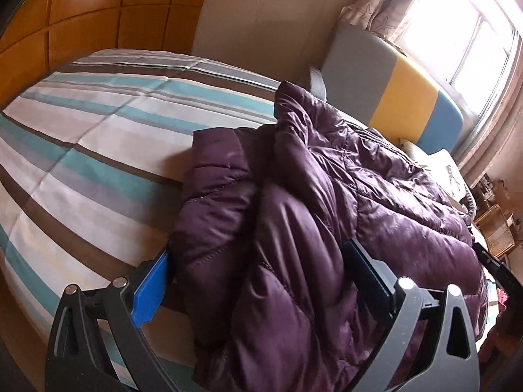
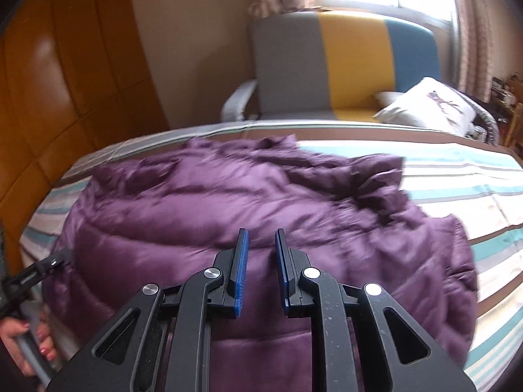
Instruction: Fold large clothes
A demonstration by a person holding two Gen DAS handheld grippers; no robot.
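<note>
A large purple quilted puffer jacket [image 1: 327, 202] lies rumpled on a striped bed [image 1: 98, 150]. My left gripper [image 1: 258, 254] is open wide, its blue pads [image 1: 153, 290] on either side of a raised fold of the jacket at its near edge. In the right wrist view the jacket [image 2: 228, 202] spreads across the bed [image 2: 474, 189]. My right gripper [image 2: 261, 238] hovers just above the jacket's near hem with a narrow gap between its blue pads [image 2: 242, 261], holding nothing. The left gripper's tip [image 2: 55, 261] shows at the jacket's left edge.
A grey, yellow and blue sofa [image 2: 343, 65] stands behind the bed with a white cushion [image 2: 428, 104] on it. An orange padded headboard [image 2: 49, 98] is to the left. A bright window with curtains [image 1: 457, 32] is at the back right.
</note>
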